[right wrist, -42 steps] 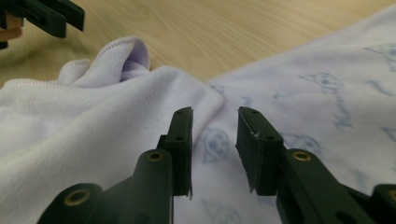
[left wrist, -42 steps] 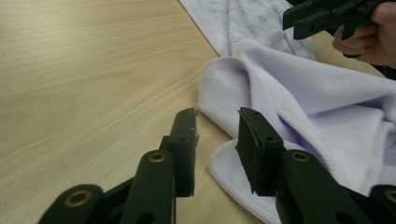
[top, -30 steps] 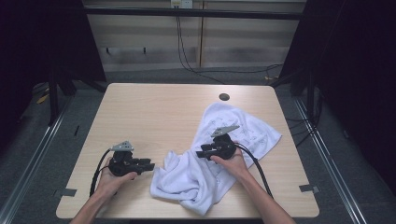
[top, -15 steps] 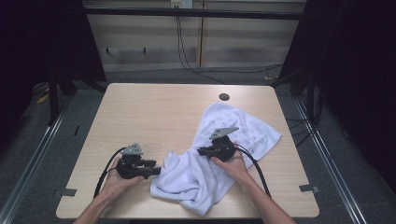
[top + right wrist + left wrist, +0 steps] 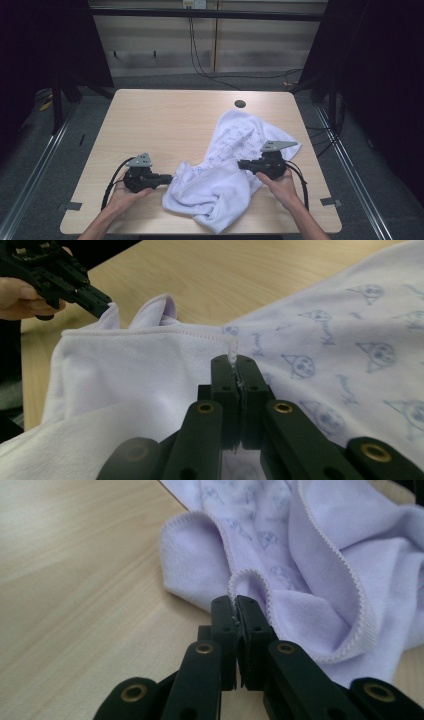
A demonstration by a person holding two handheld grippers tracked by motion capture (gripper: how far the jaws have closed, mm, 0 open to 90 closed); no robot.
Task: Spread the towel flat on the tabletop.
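Both hand-held grippers are on the towel (image 5: 225, 170) right now. The towel lies crumpled on the near right part of the wooden surface (image 5: 165, 120), pale white-lilac with small printed figures, one end reaching up toward the dark round hole (image 5: 240, 104) near the far edge, the other bunched close to the near edge.

Left hand-held gripper (image 5: 167, 177): low on the surface, pointing right, tips at the towel's left edge. In the left gripper view its jaws are pressed together, and a small fold of stitched hem (image 5: 245, 580) is pinched between the tips. The cloth rises in a loop just past them, with the bare wood off to the left.

Right hand-held gripper (image 5: 241, 164): over the towel's right half, pointing left, grey plate on top, the person's right hand (image 5: 280, 182) wrapped round the body. In the right gripper view the jaws are closed as well, with a thin sliver of white fabric (image 5: 231, 352) sticking up from between the tips. Printed cloth spreads to the right of them, plain cloth to the left.

That same view catches the left hand-held gripper (image 5: 102, 302) far off at upper left, its tips on a raised corner of the towel, fingers (image 5: 22, 295) behind it. Cables trail from both grippers back toward the near edge.
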